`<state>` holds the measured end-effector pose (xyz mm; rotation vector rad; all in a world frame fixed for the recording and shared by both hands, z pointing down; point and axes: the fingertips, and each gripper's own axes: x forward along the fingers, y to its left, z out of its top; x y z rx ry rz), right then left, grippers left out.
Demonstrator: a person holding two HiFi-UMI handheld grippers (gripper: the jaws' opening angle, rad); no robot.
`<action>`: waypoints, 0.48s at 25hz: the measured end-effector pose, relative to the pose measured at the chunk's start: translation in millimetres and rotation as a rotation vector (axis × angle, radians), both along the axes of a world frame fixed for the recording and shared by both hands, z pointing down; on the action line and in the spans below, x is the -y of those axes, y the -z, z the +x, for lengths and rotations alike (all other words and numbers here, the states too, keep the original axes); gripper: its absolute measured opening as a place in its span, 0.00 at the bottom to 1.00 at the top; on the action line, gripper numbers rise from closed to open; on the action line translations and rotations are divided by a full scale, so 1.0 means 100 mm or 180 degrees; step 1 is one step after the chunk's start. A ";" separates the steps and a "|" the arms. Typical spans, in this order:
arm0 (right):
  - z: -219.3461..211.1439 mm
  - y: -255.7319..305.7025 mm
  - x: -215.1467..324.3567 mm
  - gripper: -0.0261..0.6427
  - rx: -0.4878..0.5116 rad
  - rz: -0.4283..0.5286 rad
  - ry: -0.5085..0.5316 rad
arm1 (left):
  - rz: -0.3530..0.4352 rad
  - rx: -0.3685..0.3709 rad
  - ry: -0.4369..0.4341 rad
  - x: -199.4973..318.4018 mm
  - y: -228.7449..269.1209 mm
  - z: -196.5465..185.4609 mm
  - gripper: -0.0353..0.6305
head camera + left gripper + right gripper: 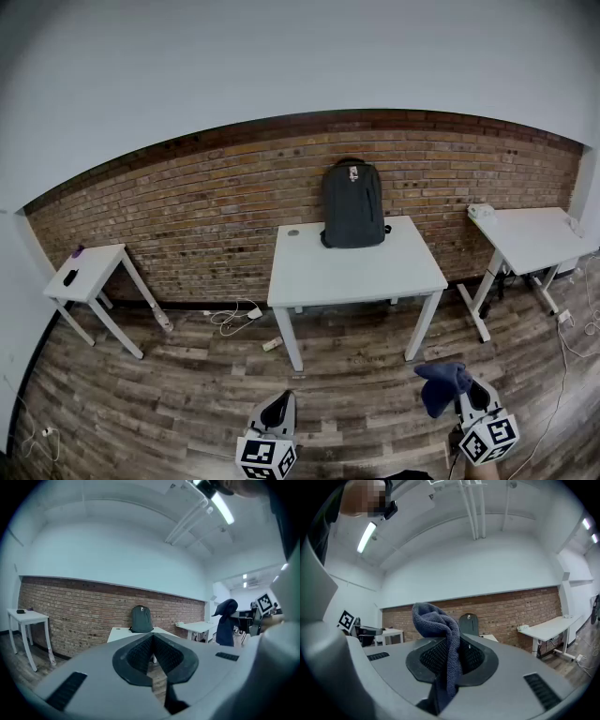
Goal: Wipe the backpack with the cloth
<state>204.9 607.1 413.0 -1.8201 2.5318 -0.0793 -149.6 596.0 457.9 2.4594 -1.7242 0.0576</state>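
Head view showed me well apart from the work. The dark grey fabric backpack (352, 204) stood upright at the back of the white rectangular counter (356, 272), leaning on the red brick wall (206, 216). A wide strip of wooden plank floor (187, 394) lay between it and me.

I judged two risks. First, the dark blue terry cloth (440, 634) was pinched only by one fold, with a loose bunch above the jaws and a tail hanging below. A hard rub on the bag could pull it out of the grip. Second, the backpack seemed to have no support except the wall, so a sideways stroke could push it over or make it slide along the counter if nothing held it.

My right claw (452, 660) was closed as far as the cloth allowed, its jaws pressed on the fold and touching nothing else. My left claw (152, 656) was fully closed, the two ribbed pads meeting on one line with nothing between them. It held nothing and was free, I thought, to steady the backpack.
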 end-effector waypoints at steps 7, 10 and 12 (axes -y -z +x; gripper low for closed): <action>-0.24 -0.08 0.07 0.10 -0.0073 -0.0010 0.0025 | -0.0010 0.0055 0.0038 0.10 -0.12 -0.23 0.05; -0.25 -0.07 0.14 0.10 -0.0063 0.0008 0.0027 | -0.0024 0.0051 0.0066 0.15 -0.14 -0.27 0.05; -0.27 -0.07 0.20 0.10 -0.0069 0.0020 0.0038 | -0.0032 0.0069 0.0072 0.19 -0.14 -0.29 0.05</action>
